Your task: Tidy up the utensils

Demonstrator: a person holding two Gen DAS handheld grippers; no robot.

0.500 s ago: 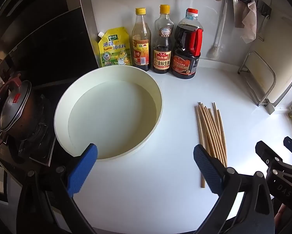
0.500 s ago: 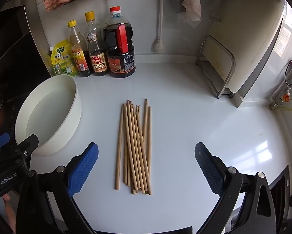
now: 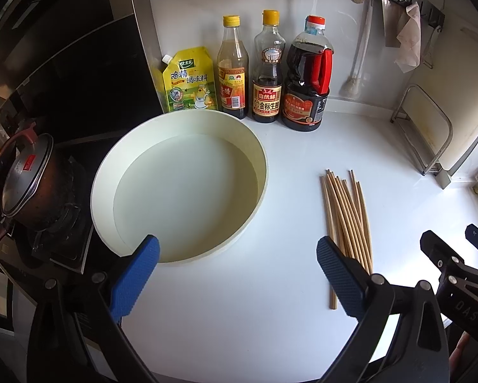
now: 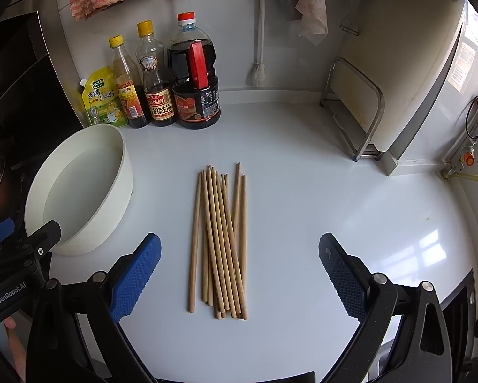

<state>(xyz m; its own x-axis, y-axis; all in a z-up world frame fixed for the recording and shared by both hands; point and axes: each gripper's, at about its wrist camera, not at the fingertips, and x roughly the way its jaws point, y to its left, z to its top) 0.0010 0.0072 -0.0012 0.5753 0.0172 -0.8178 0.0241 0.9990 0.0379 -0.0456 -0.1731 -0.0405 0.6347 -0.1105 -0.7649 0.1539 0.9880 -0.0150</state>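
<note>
Several wooden chopsticks (image 4: pixel 219 239) lie side by side on the white counter, pointing away from me; they also show in the left wrist view (image 3: pixel 345 220). A round cream basin (image 3: pixel 187 185) sits to their left, and it shows in the right wrist view (image 4: pixel 79 188). My right gripper (image 4: pixel 239 274) is open and empty, hovering over the near ends of the chopsticks, one finger on each side. My left gripper (image 3: pixel 237 274) is open and empty, near the basin's front rim, its right fingertip (image 3: pixel 331 265) over the chopsticks' near ends.
Three sauce bottles (image 3: pixel 270 70) and a yellow seasoning pouch (image 3: pixel 189 79) stand at the back wall. A dark pot (image 3: pixel 28 185) sits on the stove at left. A metal rack with a cutting board (image 4: pixel 360 108) stands at right. A brush (image 4: pixel 258 73) hangs on the wall.
</note>
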